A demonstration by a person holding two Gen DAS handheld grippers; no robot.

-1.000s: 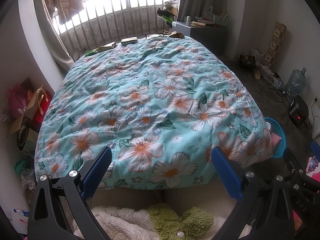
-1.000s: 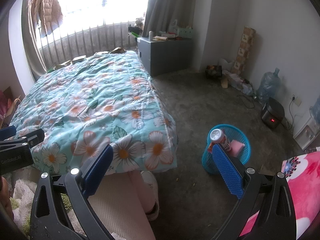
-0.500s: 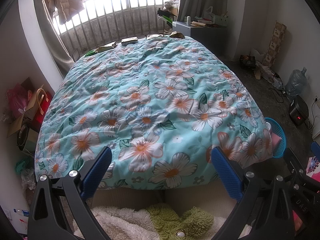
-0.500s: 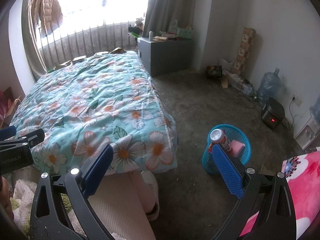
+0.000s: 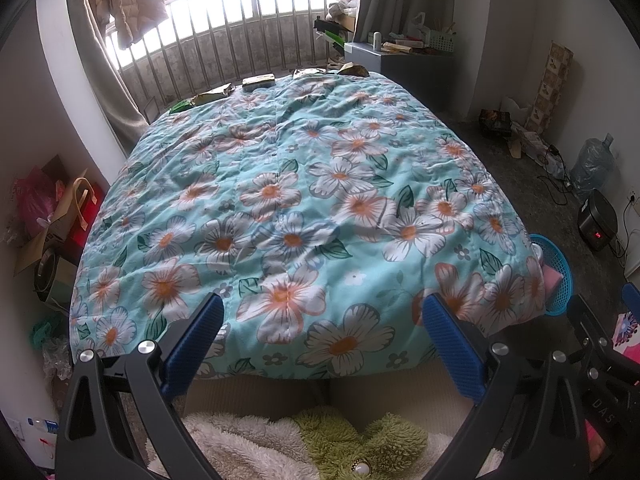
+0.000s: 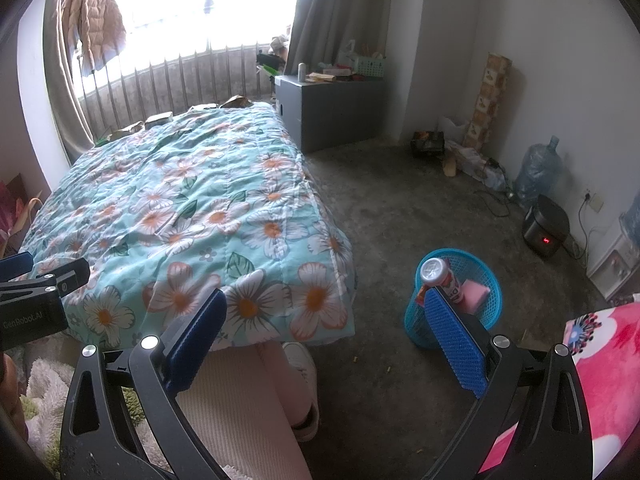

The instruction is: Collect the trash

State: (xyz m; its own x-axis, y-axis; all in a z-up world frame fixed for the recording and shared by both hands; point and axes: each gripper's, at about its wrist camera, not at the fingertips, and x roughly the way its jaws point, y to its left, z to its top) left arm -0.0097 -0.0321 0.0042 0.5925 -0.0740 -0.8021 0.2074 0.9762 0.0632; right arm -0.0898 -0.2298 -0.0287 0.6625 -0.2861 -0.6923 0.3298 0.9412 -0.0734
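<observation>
While held over the foot of the bed (image 5: 304,184): left gripper (image 5: 320,340) wide open, nothing between the jaws. Right gripper (image 6: 324,344) likewise wide open, empty, beside the bed over the floor (image 6: 400,216). Blue bin (image 6: 456,300) on the floor near the bed corner; can (image 6: 440,276) and pink item (image 6: 476,294) inside. Wrappers (image 5: 258,82) along the far edge of the bed.

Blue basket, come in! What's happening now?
Left gripper and right gripper open, empty. Blue basket holds can. Wrappers wait across bed.
</observation>
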